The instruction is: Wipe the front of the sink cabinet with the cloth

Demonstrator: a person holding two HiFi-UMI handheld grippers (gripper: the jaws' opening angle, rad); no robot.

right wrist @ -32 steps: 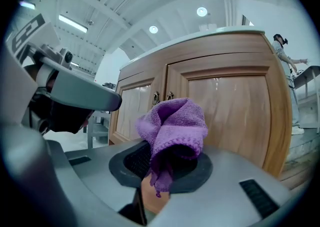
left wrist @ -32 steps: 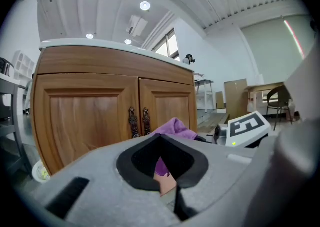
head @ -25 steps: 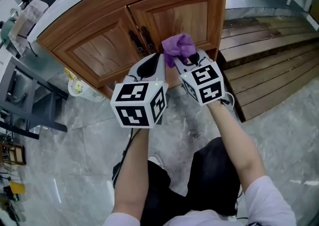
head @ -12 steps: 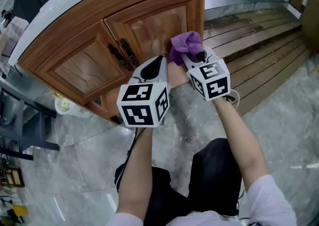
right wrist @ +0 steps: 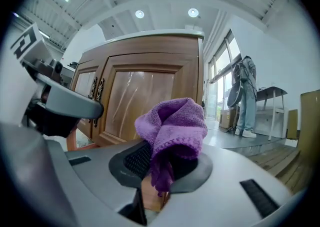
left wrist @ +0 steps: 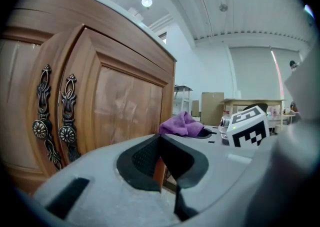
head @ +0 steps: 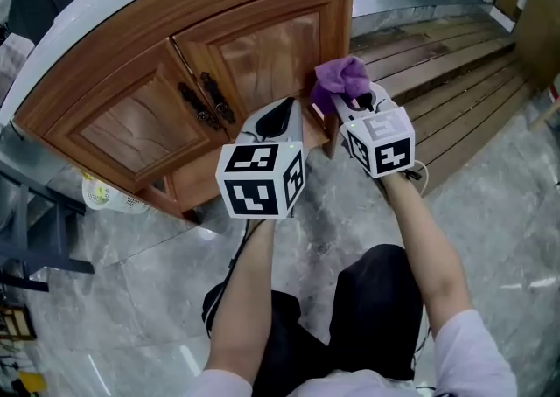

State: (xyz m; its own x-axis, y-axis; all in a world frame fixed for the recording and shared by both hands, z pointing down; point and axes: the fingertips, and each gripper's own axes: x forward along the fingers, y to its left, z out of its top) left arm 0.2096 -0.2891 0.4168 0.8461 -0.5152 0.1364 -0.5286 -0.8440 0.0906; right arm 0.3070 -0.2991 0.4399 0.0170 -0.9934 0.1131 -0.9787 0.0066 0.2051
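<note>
One cloth (head: 343, 79) in right gripper (head: 353, 105) hangs beside cabinet's (head: 262, 41) right edge.

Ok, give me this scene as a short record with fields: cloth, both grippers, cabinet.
cloth: purple terry cloth, bunched
right gripper: shut on the cloth, by the right door's lower corner
left gripper: shut, empty
cabinet: brown wooden sink cabinet, doors closed, dark ornate handles
cloth touching wood: cannot tell
</note>
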